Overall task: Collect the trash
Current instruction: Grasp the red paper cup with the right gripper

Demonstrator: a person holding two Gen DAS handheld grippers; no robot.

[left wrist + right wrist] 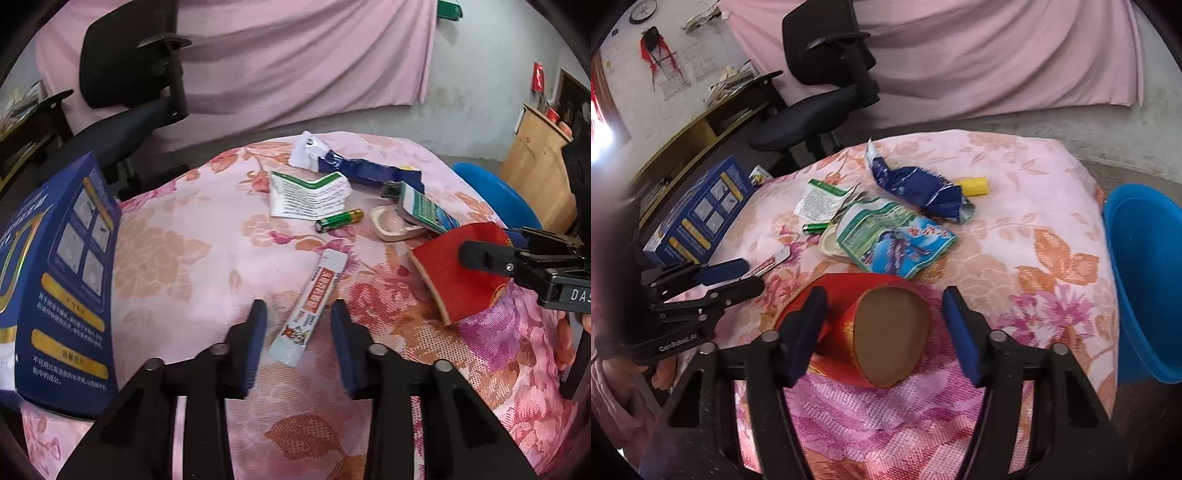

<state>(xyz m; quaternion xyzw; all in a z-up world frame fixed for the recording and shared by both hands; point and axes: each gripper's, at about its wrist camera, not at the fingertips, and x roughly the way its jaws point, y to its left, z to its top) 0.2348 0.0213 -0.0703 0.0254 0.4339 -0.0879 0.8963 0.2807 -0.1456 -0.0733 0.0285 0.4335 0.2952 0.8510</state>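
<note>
Trash lies on a floral pink tablecloth point(177, 236). A white and red sachet point(310, 310) lies between the fingers of my open left gripper point(298, 314), apart from both pads. A red paper sleeve with a brown inside point(886, 325) lies between the fingers of my open right gripper point(882, 306), which also shows at the right of the left wrist view point(480, 254). Farther back lie a green battery point(338, 220), a folded leaflet point(308, 197), a crumpled blue wrapper point(916, 188), a green and blue packet point(894, 236) and a cream lid point(393, 225).
A blue box point(62, 288) stands at the table's left edge. A blue plastic basin point(1145, 280) sits beside the table on the right. A black office chair point(820, 88) and a pink curtain point(295, 55) stand behind. A yellow piece point(975, 185) lies by the blue wrapper.
</note>
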